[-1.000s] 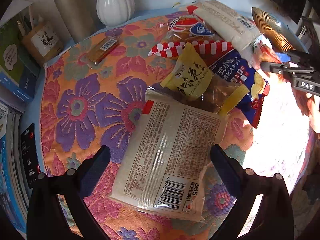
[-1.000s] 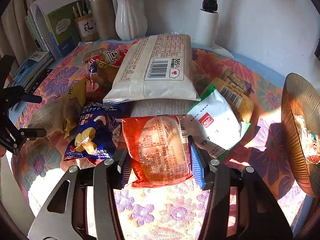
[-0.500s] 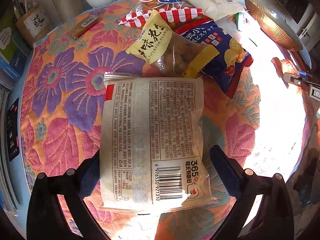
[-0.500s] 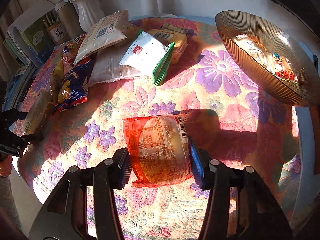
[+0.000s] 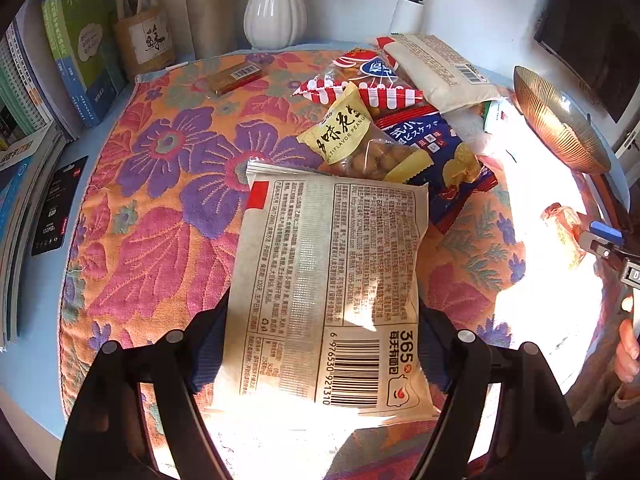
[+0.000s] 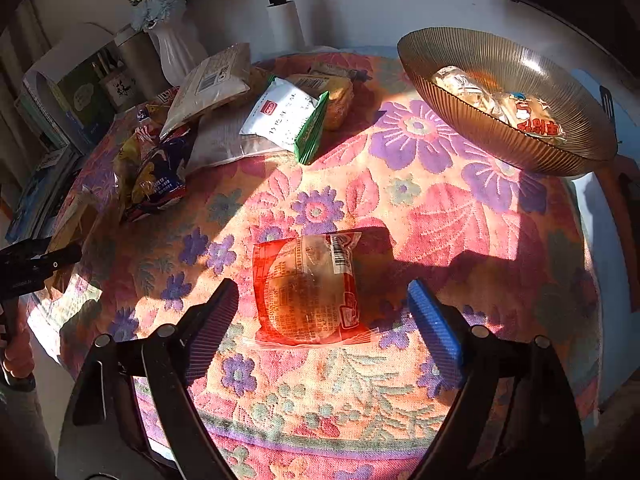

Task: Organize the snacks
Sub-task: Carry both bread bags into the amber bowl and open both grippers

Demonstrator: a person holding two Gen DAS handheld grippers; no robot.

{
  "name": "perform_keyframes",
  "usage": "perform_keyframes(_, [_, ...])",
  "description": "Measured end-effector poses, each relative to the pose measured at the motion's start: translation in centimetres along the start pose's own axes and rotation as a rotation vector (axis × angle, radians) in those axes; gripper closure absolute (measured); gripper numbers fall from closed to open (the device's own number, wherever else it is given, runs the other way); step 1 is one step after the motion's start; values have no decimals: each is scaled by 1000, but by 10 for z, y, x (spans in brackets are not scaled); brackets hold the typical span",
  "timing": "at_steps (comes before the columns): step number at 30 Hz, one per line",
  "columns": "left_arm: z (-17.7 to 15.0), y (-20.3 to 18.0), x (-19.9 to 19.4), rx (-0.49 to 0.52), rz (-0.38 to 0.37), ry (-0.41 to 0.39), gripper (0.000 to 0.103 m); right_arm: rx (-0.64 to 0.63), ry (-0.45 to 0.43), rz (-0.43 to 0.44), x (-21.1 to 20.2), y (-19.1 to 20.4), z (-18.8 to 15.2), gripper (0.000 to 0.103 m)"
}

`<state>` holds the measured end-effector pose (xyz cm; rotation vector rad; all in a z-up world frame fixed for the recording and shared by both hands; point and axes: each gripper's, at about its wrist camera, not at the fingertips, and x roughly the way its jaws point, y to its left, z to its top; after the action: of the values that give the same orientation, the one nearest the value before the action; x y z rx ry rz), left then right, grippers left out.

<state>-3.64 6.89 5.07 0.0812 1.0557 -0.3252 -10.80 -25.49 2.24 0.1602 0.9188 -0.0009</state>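
Observation:
My left gripper [image 5: 320,344] is shut on a large white bread packet [image 5: 328,280] with a barcode, held above the flowered tablecloth [image 5: 168,208]. My right gripper [image 6: 320,320] is open, its jaws wide on either side of a red bun packet [image 6: 308,292] that lies flat on the cloth. A gold ribbed bowl [image 6: 480,56] with a few snack packets in it stands at the back right. A heap of snack bags [image 5: 400,112] lies behind the white packet.
A white vase [image 5: 274,4], a metal tumbler [image 5: 212,8], a pen holder [image 5: 144,40] and books [image 5: 36,80] stand along the back left. A small brown bar [image 5: 236,76] lies alone on the cloth. A white-green packet [image 6: 288,116] lies mid-table.
My right gripper has opened and let the red bun packet down onto the cloth. My left gripper has closed on the white packet and lifted it toward me.

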Motion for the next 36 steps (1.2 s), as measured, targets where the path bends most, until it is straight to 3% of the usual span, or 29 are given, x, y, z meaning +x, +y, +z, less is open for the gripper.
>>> perform_keyframes(2, [0, -10, -14, -1, -38, -47, 27, 11, -15, 16, -1, -3, 0, 4])
perform_keyframes(7, [16, -47, -38, 55, -102, -142, 26, -34, 18, -12, 17, 5, 1, 8])
perform_keyframes(9, [22, -63, -40, 78, -122, -151, 26, -36, 21, -3, 21, 8, -5, 17])
perform_keyframes(16, [43, -105, -37, 113, -164, -186, 26, -101, -50, -110, 21, 26, -16, 43])
perform_keyframes(17, [45, -109, -38, 112, -174, -190, 26, -104, -71, -112, 17, 25, -15, 52])
perform_keyframes(19, [52, -116, -40, 99, -200, -206, 26, -86, -118, -135, 6, 21, -11, 54])
perform_keyframes(27, [93, -181, -44, 182, -256, -273, 26, 7, -264, -139, -49, -25, 16, 56])
perform_keyframes(32, [136, -232, -32, 216, -314, -294, 26, 73, -384, -202, -89, -72, 49, 56])
perform_keyframes(36, [179, -281, -17, 257, -357, -295, 26, 162, -410, -226, -96, -122, 82, 56])
